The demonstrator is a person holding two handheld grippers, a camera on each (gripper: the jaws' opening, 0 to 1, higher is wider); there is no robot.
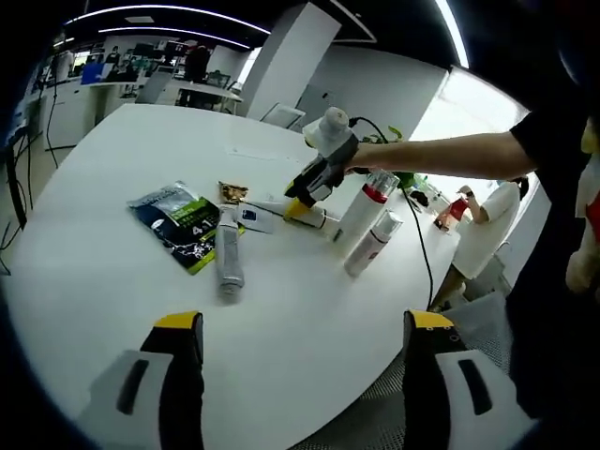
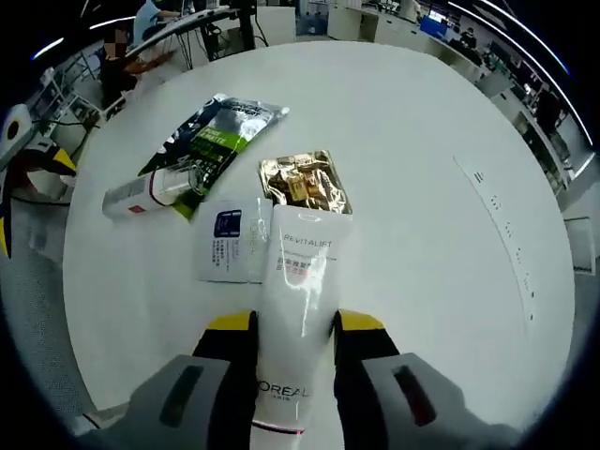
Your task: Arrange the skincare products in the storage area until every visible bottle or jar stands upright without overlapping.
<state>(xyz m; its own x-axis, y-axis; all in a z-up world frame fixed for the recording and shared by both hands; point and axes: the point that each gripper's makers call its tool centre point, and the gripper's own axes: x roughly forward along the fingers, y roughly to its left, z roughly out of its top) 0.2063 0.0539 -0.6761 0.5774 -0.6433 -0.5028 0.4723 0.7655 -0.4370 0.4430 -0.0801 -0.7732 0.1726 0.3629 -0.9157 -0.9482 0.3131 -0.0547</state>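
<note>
In the right gripper view my right gripper (image 2: 295, 330) is shut on a white L'Oreal Revitalift tube (image 2: 302, 267), whose far end reaches over a gold sachet (image 2: 306, 183) and a small white sachet (image 2: 230, 248). Left of them lie a green-black sachet (image 2: 216, 131) and a white bottle (image 2: 150, 194) on its side. In the left gripper view my left gripper (image 1: 305, 328) hangs open over the table's near edge with nothing between its jaws. Farther off, the right gripper (image 1: 300, 206) holds the tube (image 1: 317, 219) low over the table. Two white spray bottles (image 1: 364, 206) (image 1: 373, 242) stand beside it. The lying bottle (image 1: 228, 258) rests nearest me.
Everything sits on a round white table (image 1: 112, 281). A person's arm (image 1: 441, 155) in a black sleeve reaches in from the right. A black cable (image 1: 420, 248) runs off the table's right edge past a green plant (image 1: 405, 178). Desks and people stand far behind.
</note>
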